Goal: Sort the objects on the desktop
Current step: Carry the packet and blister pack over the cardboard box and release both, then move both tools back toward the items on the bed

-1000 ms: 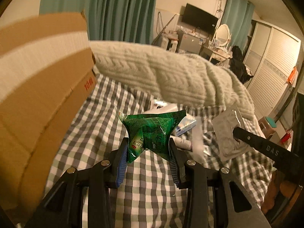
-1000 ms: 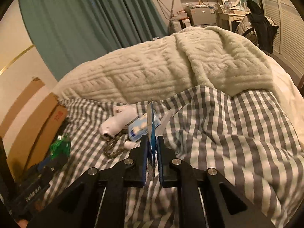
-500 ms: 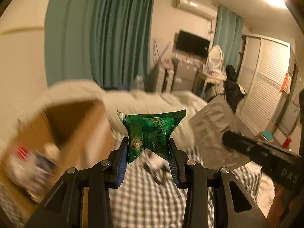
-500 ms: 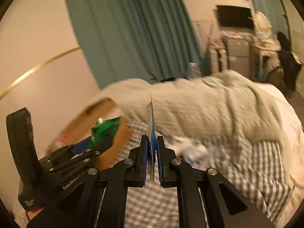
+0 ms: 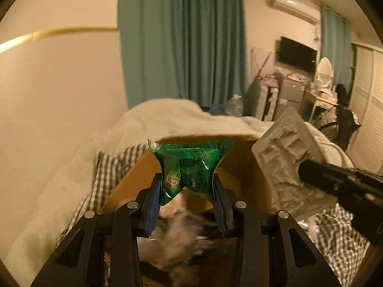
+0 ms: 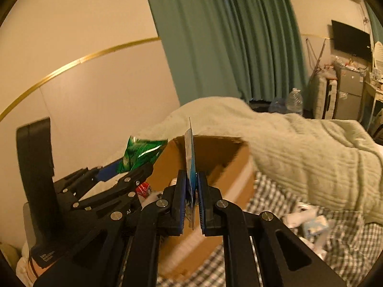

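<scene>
My left gripper is shut on a crumpled green sachet and holds it above the open cardboard box. The sachet and left gripper also show in the right wrist view, over the box's left side. My right gripper is shut on a flat silver blister pack, seen edge-on, above the box. The blister pack shows face-on at the right of the left wrist view. Blurred items lie inside the box.
The box stands on a checked bedsheet next to a cream knitted blanket. Several small items lie on the sheet to the right. A beige wall and teal curtains are behind.
Both grippers have swung left from over the sheet to above the open box, each keeping its hold. The box interior has come into view under them.
</scene>
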